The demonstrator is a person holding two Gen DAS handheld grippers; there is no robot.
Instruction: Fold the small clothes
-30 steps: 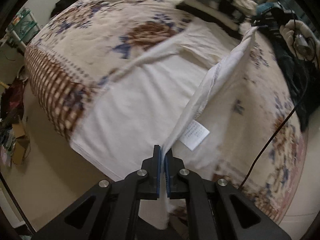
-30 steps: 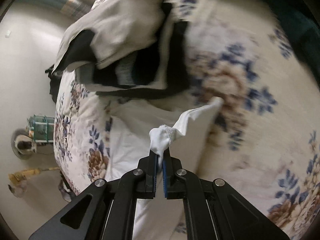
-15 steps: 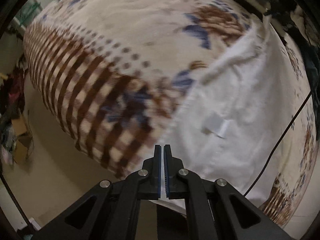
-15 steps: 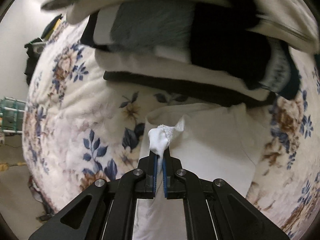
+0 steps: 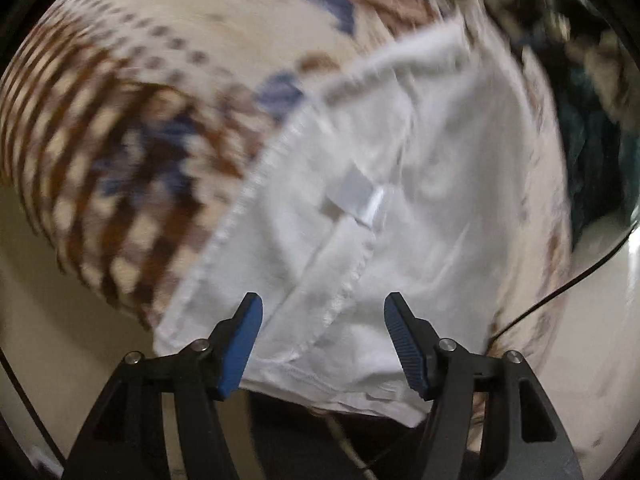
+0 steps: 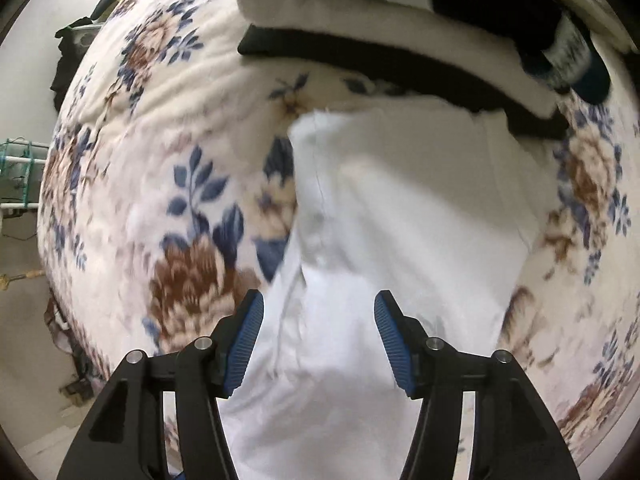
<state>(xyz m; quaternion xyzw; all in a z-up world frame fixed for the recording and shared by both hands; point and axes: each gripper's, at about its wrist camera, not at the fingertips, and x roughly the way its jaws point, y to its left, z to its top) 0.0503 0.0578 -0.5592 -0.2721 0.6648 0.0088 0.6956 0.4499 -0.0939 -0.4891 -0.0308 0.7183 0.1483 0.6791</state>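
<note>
A home bedroom: a bed under a floral blanket [image 6: 168,152], a stack of folded clothes [image 6: 420,28] at its far end, dark garments [image 6: 66,64] heaped by a plain wall [image 6: 28,40].

Ahead of my right fingers the stack of folded dark and cream clothes [image 6: 400,12] blocks the way; the flowered fleece blanket [image 6: 160,128] leftward lies bare
</note>
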